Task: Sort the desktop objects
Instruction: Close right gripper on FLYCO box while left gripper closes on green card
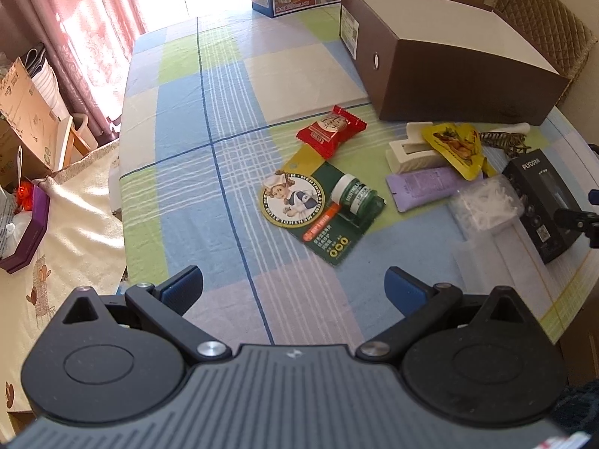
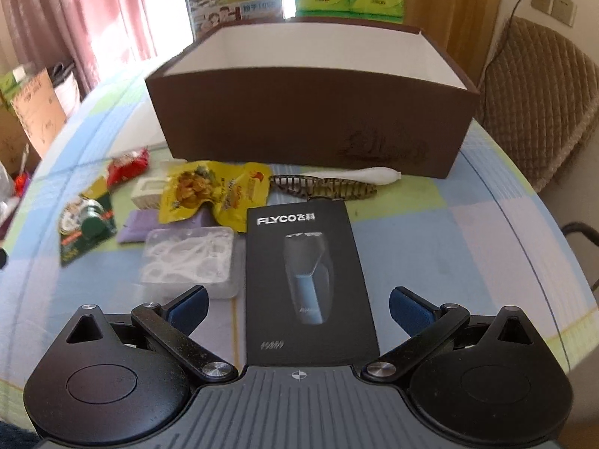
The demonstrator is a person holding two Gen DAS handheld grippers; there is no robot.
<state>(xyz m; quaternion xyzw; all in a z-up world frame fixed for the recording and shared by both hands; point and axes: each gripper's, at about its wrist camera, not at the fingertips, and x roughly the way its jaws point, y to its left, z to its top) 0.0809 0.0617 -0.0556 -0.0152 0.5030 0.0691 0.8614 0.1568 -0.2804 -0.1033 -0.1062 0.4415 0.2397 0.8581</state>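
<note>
A: Count of items on the checked tablecloth (image 1: pixel 224 119)?

B: One each. Red snack packet (image 1: pixel 331 131), green lip-balm card (image 1: pixel 322 205) with one small jar on it, yellow snack pouch (image 2: pixel 211 194), purple tube (image 1: pixel 423 187), cream clip (image 1: pixel 408 149), brown hair claw (image 2: pixel 325 187), clear bag of white floss picks (image 2: pixel 187 258), black shaver box (image 2: pixel 307 280). One white tapered piece (image 2: pixel 374 176) lies just behind the hair claw; cannot tell what it is.

A: Container?

B: One open brown box (image 2: pixel 310 119), white inside, behind the row of items. No contents visible from either view.

A: Grippers?

B: Left gripper (image 1: pixel 294 292): fingers spread wide, empty, above bare cloth near the lip-balm card. Right gripper (image 2: pixel 297 308): fingers spread wide, straddling the near end of the shaver box, pads clear of it.

A: Obstructions?

B: The yellow pouch overlaps the purple tube and cream clip. The floss bag lies just beside the shaver box. One chair (image 2: pixel 539 104) stands right of the table.
</note>
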